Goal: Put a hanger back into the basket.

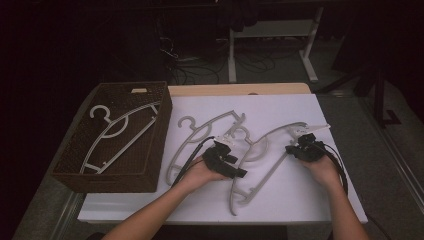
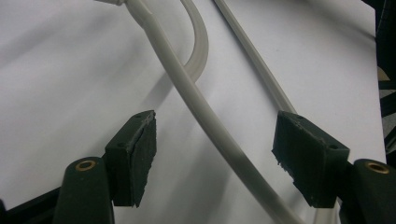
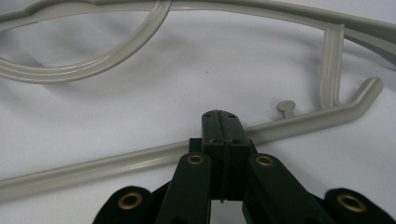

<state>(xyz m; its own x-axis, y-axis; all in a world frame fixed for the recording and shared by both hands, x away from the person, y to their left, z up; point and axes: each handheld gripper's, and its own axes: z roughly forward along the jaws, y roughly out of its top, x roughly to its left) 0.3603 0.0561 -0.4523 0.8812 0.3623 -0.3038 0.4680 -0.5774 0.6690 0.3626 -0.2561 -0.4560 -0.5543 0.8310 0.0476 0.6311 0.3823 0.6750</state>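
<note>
Two grey plastic hangers lie overlapping on the white table [image 1: 300,110]. My left gripper [image 1: 239,171] [image 2: 215,154] stands open over the right hanger [image 1: 265,150], whose curved arm [image 2: 205,116] runs between its pads without touching them. My right gripper [image 1: 291,149] [image 3: 219,116] is shut with nothing between the pads, and its tips sit right over the same hanger's straight lower bar [image 3: 116,161] near the hooked end. The left hanger [image 1: 200,131] lies beside the basket, its hook toward the back.
A dark wicker basket [image 1: 157,145] stands at the table's left with a third grey hanger [image 1: 120,132] inside it. Beyond the table's far edge are cables and white desk legs [image 1: 232,55] on a dark floor.
</note>
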